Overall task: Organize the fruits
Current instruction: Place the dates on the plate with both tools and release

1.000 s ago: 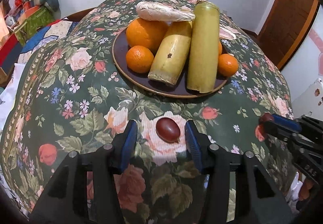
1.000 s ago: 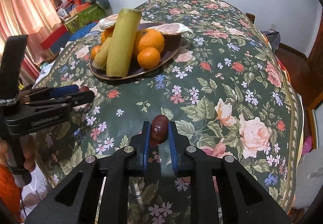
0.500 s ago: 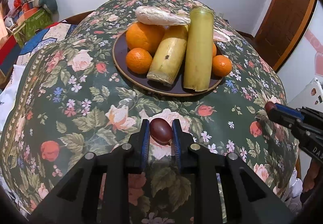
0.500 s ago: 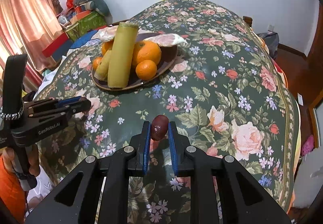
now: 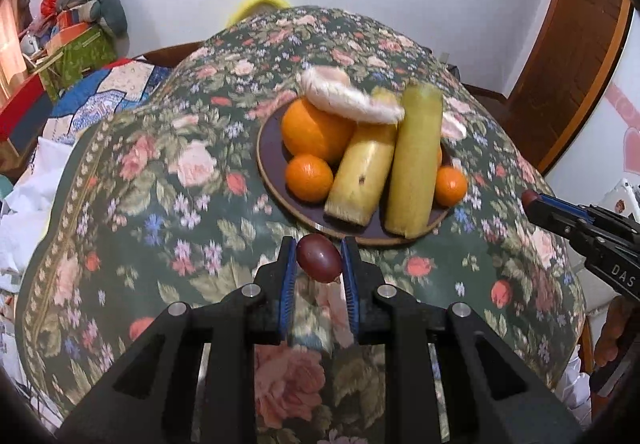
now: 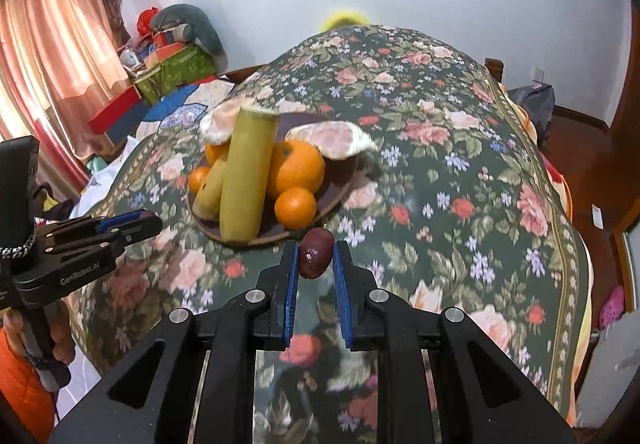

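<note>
A dark brown plate (image 5: 267,168) on the floral tablecloth holds oranges (image 5: 316,132), two yellow-green stalk pieces (image 5: 412,160) and pale peel pieces (image 5: 348,98). My left gripper (image 5: 319,264) is shut on a dark red plum-like fruit (image 5: 319,258), held just in front of the plate's near rim. My right gripper (image 6: 316,258) is shut on a second dark red fruit (image 6: 316,252), held near the plate (image 6: 340,188) on its right side. Each gripper shows in the other's view: right gripper (image 5: 532,200), left gripper (image 6: 150,220).
The floral cloth (image 5: 160,204) covers a rounded table that drops off at all sides. Boxes and bedding (image 6: 168,60) lie at the left. A pink curtain (image 6: 52,44) hangs far left. A wooden door (image 5: 572,56) stands at the right.
My left gripper closed on the dark red fruit, lifted it and moved toward the plate. My right gripper, holding its fruit throughout, rose and moved closer to the plate.
</note>
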### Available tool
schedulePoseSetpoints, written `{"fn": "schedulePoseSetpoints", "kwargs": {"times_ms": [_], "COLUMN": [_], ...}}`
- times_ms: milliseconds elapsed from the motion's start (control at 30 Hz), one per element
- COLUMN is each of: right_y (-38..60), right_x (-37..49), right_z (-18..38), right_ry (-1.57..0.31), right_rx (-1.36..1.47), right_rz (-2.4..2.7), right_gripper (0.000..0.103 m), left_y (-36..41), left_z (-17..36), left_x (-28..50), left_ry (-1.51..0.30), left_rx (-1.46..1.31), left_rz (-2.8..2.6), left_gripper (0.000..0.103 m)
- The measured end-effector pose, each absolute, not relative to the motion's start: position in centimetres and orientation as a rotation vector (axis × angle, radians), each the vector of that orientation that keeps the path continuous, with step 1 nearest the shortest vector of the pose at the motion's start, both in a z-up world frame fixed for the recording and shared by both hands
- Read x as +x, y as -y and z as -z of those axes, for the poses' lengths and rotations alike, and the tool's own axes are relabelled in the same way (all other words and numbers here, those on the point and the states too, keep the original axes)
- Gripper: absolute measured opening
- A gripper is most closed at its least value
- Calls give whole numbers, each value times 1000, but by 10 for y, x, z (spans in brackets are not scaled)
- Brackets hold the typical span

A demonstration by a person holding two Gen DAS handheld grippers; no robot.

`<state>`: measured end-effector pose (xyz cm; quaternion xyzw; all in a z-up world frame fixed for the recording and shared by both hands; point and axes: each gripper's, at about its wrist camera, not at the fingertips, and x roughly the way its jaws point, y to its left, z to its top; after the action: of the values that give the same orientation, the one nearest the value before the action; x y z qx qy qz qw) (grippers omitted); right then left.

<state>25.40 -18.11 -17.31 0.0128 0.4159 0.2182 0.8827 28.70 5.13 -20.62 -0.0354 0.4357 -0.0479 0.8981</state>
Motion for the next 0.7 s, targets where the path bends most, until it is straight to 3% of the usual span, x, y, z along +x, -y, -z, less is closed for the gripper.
{"fn": "schedulePoseSetpoints", "kwargs": {"times_ms": [700], "right_y": [159], "right_x": [313], "right_z": [195], "right_ry": [-886], "right_rx": [29], "right_rz": [-476], "right_gripper": [16], "left_y": [-49], "left_z": [203], "left_x": [359], "left_ry": [-859], "left_rx": [-117], "left_rz": [126], "left_gripper": [22]}}
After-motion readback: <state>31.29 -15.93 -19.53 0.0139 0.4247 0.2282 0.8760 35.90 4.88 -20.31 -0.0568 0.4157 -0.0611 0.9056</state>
